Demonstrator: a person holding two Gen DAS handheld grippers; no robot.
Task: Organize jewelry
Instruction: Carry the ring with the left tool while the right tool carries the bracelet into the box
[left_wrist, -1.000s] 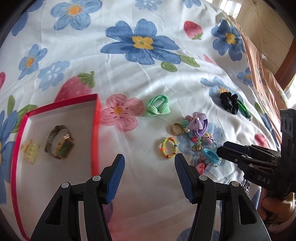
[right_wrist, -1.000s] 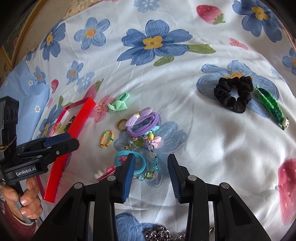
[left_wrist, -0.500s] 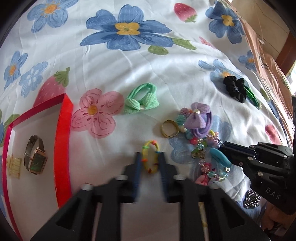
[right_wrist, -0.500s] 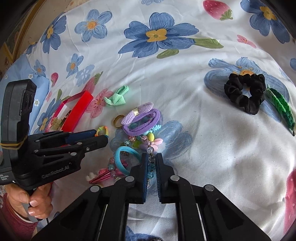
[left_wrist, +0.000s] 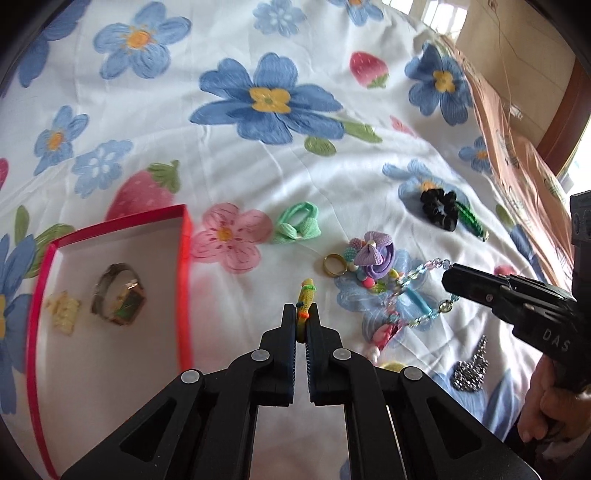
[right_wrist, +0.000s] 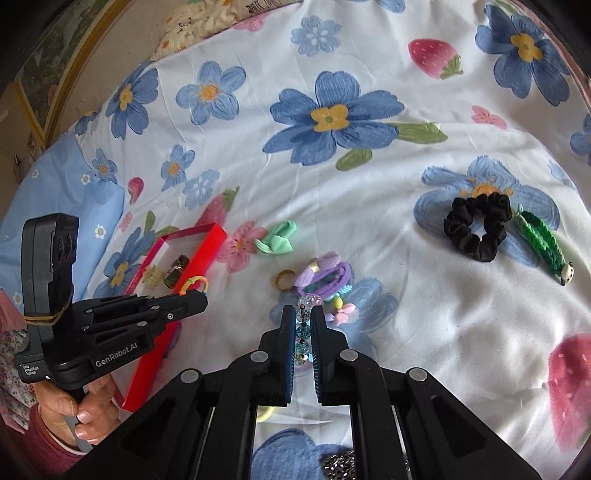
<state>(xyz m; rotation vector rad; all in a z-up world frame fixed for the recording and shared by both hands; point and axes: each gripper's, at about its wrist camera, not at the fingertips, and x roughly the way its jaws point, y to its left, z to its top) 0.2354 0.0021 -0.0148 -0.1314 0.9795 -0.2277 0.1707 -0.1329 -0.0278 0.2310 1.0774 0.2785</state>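
My left gripper (left_wrist: 302, 314) is shut on a small multicoloured bead ring (left_wrist: 306, 295) and holds it above the bedsheet, right of the red box (left_wrist: 184, 258); the ring also shows in the right wrist view (right_wrist: 195, 283). The box holds a watch (left_wrist: 120, 295) and a yellow clip (left_wrist: 64, 314). My right gripper (right_wrist: 303, 315) is shut on a clear-blue bead bracelet (right_wrist: 303, 330), lifting it from the jewelry pile (left_wrist: 373, 273); the strand (left_wrist: 424, 271) hangs from its tip in the left wrist view.
On the flowered sheet lie a gold ring (left_wrist: 334, 264), a mint hair tie (left_wrist: 297, 225), a purple bow tie (right_wrist: 325, 275), a black scrunchie (right_wrist: 476, 227), a green clip (right_wrist: 543, 245) and a silver chain (left_wrist: 471, 369). Brown fabric (left_wrist: 517, 147) lies at right.
Both grippers shut, then lifted: the left took the multicoloured ring off the sheet, and the right raised the bead bracelet out of the pile.
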